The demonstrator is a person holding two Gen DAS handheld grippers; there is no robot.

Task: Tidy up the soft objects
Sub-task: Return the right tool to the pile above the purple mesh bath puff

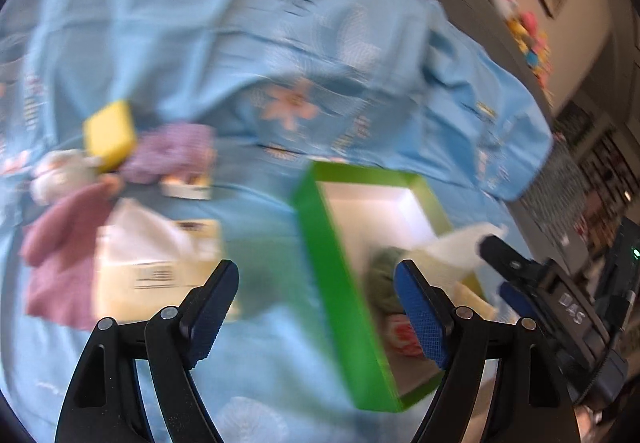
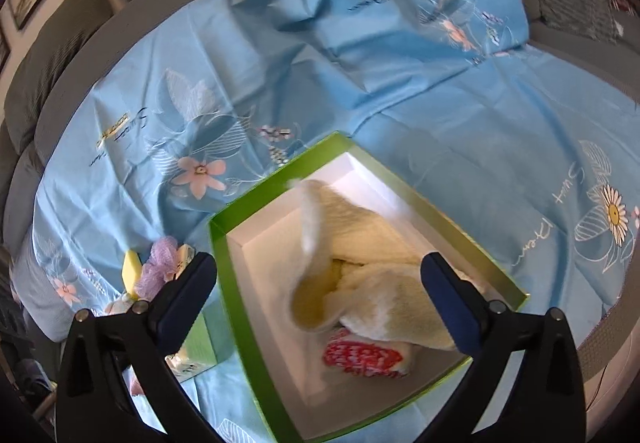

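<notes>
Right tool gapes wide over the green box, gripping nothing; cream towel lies inside atop a red-and-white cloth. Left tool gapes wide too, empty, above the blue sheet.

— How many boxes?
— One green box, lower centre, with one cream towel and one red-patterned item inside.
— Outside it?
— One yellow sponge, one purple puff (left side, blurred).

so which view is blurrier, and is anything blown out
Left wrist view: heavy motion smear across the green box, yellow sponge and sheet print; only the fingers stay crisp. Right wrist view: mostly sharp, the cream towel slightly smeared, and the box's white far wall glares.
</notes>
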